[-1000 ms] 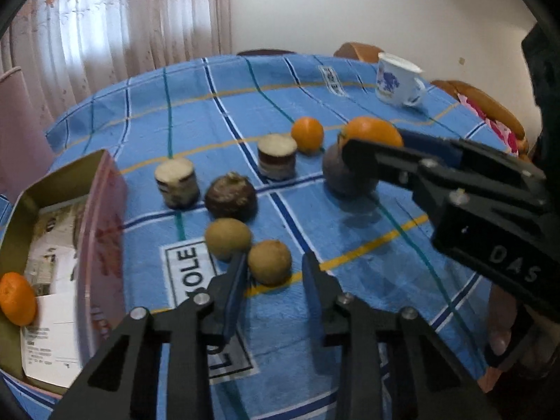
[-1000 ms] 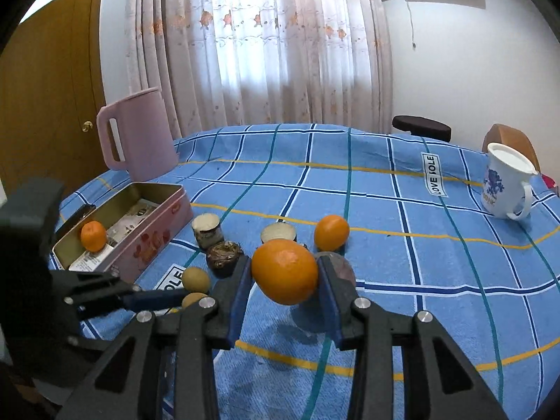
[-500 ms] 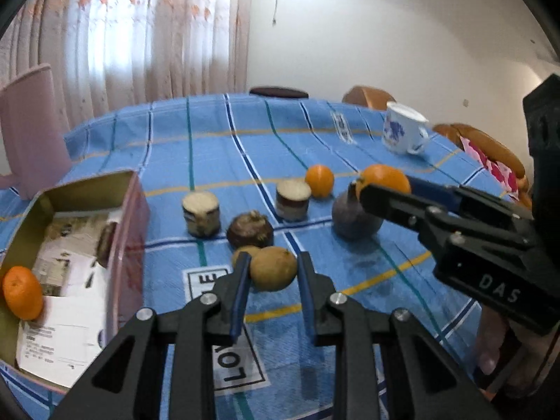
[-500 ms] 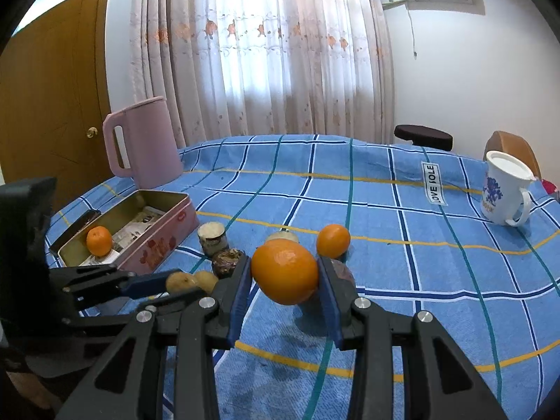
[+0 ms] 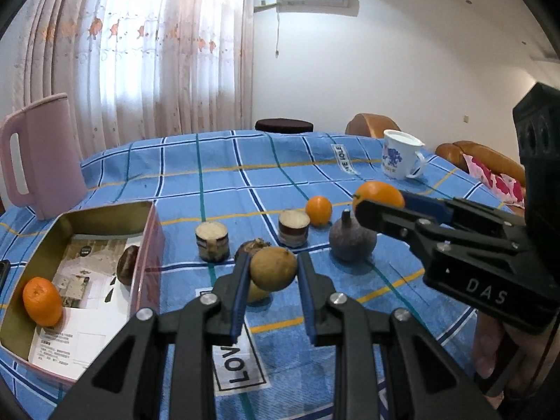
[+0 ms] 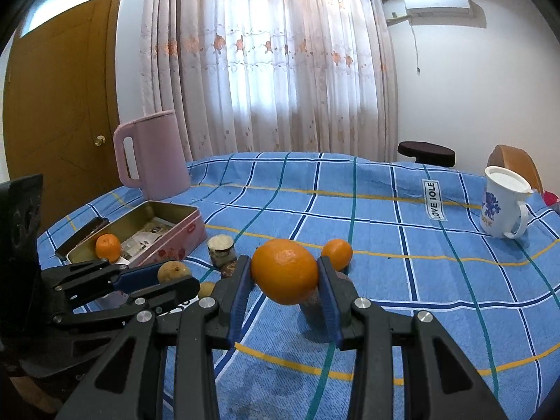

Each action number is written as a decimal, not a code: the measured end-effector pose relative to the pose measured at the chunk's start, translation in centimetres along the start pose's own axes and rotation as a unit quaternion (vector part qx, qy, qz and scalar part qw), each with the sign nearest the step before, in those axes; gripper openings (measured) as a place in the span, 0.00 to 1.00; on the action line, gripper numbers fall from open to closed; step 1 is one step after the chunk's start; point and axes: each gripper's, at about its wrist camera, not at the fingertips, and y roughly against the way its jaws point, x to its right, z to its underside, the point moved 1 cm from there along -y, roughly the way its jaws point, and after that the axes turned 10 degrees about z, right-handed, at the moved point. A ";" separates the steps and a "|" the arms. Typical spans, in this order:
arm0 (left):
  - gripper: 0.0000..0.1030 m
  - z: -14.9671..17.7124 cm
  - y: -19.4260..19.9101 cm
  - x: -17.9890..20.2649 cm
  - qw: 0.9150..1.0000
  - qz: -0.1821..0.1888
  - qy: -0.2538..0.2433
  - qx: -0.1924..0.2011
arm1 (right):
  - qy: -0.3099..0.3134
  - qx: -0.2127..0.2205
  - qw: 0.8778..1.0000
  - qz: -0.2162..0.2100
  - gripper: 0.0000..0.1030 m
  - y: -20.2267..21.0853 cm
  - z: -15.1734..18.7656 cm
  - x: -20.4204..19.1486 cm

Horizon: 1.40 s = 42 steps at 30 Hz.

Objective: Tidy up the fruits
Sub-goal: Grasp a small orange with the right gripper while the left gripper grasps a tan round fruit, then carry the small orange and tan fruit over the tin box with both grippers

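My left gripper (image 5: 273, 273) is shut on a brown round fruit (image 5: 273, 268) and holds it above the blue checked tablecloth (image 5: 217, 182); it also shows in the right wrist view (image 6: 174, 271). My right gripper (image 6: 284, 278) is shut on a large orange (image 6: 284, 275), held above the table; the orange also shows in the left wrist view (image 5: 378, 194). An open pink tin (image 5: 150, 241) at the left holds a small orange (image 5: 42, 301) and a dark fruit (image 5: 126, 268). Another brown fruit (image 5: 257, 292) lies under the left gripper.
On the cloth stand two short cut cylinders (image 5: 211, 241) (image 5: 294, 227), a small orange (image 5: 318, 210), a dark round fruit (image 5: 253, 246) and a purple-grey fruit (image 5: 351, 241). A pink jug (image 5: 38, 154) stands far left, a white mug (image 5: 400, 154) far right.
My left gripper closed on the brown fruit and lifted it off the cloth. My right gripper rose slightly, still holding the large orange.
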 end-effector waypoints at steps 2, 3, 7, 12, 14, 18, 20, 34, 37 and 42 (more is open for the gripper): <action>0.27 0.0 0.2 0.1 1.000 0.000 -0.001 0.005 | 0.001 0.005 1.000 -0.001 0.38 0.2 0.0 0.0; 0.27 0.0 0.3 0.1 1.000 -0.001 -0.002 0.007 | 0.002 0.007 1.000 -0.001 0.38 0.3 0.0 -0.1; 0.27 -0.1 0.8 0.3 1.000 -0.005 -0.006 0.016 | 0.003 0.015 1.000 -0.001 0.38 0.6 0.0 -0.1; 0.27 -0.2 1.4 0.5 1.000 -0.006 -0.009 0.026 | 0.002 0.020 1.000 -0.003 0.38 0.8 0.0 0.0; 0.27 -0.4 1.7 0.7 0.999 -0.012 -0.015 0.033 | 0.002 0.025 1.000 -0.003 0.38 0.9 -0.1 0.0; 0.27 -0.6 2.2 1.0 0.999 -0.018 -0.024 0.043 | 0.005 0.033 0.999 -0.001 0.38 1.2 0.0 -0.1; 0.27 -0.6 2.4 1.1 0.998 -0.021 -0.028 0.049 | 0.006 0.037 0.999 -0.001 0.38 1.3 0.0 -0.1; 0.27 -1.1 3.6 0.8 0.995 -0.046 -0.035 0.079 | 0.009 0.062 0.998 0.006 0.38 2.1 0.1 -0.2; 0.27 -1.1 3.7 0.8 0.995 -0.049 -0.037 0.081 | 0.010 0.066 0.998 0.007 0.38 2.2 0.1 -0.3; 0.27 -1.1 3.8 0.5 0.994 -0.059 -0.039 0.083 | 0.011 0.069 0.998 0.008 0.38 2.4 0.2 -0.4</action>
